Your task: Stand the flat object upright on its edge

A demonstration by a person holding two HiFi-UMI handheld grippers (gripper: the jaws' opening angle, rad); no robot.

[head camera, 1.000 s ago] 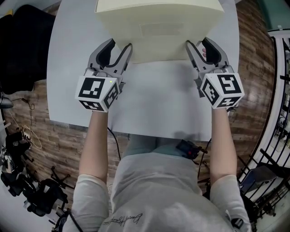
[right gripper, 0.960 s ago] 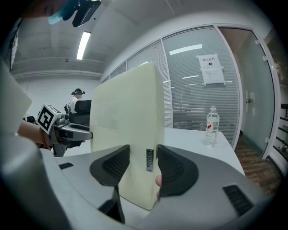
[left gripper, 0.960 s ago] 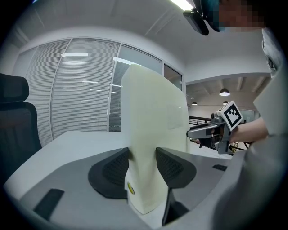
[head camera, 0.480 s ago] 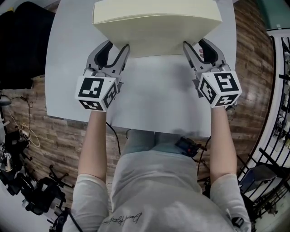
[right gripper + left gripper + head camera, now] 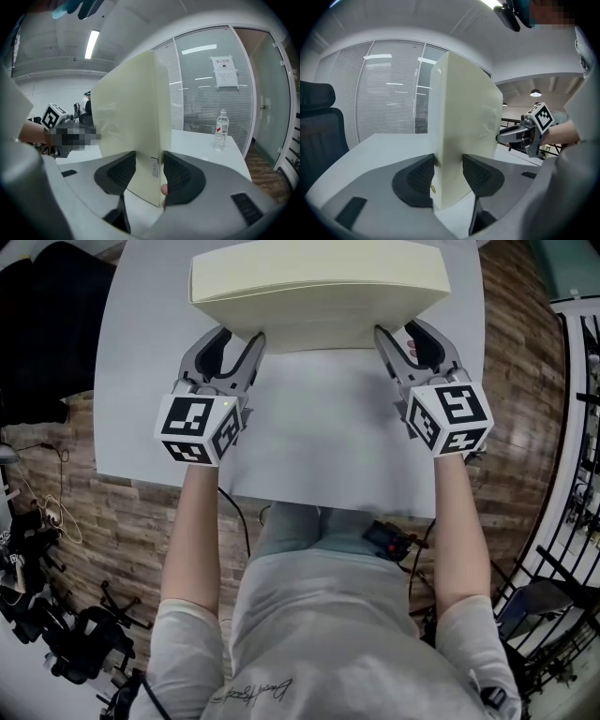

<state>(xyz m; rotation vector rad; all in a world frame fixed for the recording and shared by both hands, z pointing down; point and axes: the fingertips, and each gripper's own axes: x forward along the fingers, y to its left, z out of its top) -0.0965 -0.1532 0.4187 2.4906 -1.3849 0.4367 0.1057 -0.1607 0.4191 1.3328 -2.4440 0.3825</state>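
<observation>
Both forearms were stretched straight out from the body, roughly parallel, over the near edge of the white table (image 5: pixel 319 446). Marker cubes faced back toward the person and the jaws pointed away, tipped slightly down.

Left gripper (image 5: pixel 242 334) was at the left end of the cream flat panel (image 5: pixel 319 287), and right gripper (image 5: pixel 401 334) at the right end, level with each other across it.

Left gripper view: left gripper (image 5: pixel 448 161) was clamped on the panel (image 5: pixel 464 117), one ribbed pad on each face near the lower corner. The jaws stood fairly wide, since the panel's thickness filled the gap. The right gripper (image 5: pixel 520 136) showed at the far end.

Right gripper view: right gripper (image 5: pixel 149 161) had the same grip, with pads on both faces of the panel (image 5: pixel 131 117) at its end edge. The left gripper's (image 5: pixel 56 117) cube was visible past the panel.

Panel position: it was across the middle-far part of the table, raised close to vertical on its long edge. The top edge was nearest the head camera and the broad face toward the person sloped a little. The lower edge was down at the table surface, but I couldn't tell whether it was resting or just clear of it.

Also in shot were a water bottle (image 5: pixel 221 129) standing on the table's far right, well apart from the panel, and a black chair (image 5: pixel 318 131) off the left side.
</observation>
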